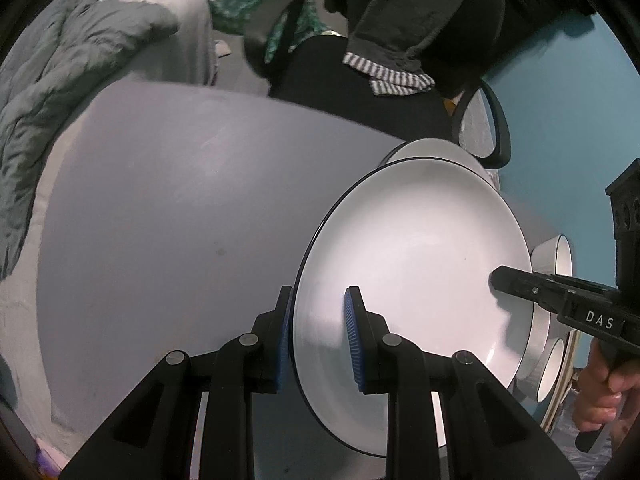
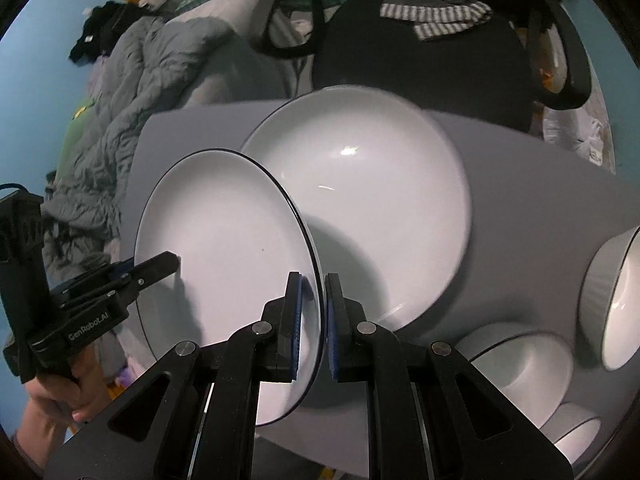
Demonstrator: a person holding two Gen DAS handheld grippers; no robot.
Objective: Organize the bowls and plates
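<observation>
Together, 2 grippers carry 1 black-rimmed white plate [image 1: 416, 264] tilted above the grey table [image 1: 160, 200]. The left gripper [image 1: 318, 336] reaches forward from below, its blue pads [image 1: 352, 332] straddling the plate's near rim; the right gripper [image 2: 314, 320] pinches the opposite rim the same way. A bare hand [image 2: 56, 392] grips the left handle, marked "GenRobot.AI"; the right tool reads "DAS". A second plate [image 2: 360, 200] lies on the table behind, with bowls [image 2: 520, 372] near it at the right.
</observation>
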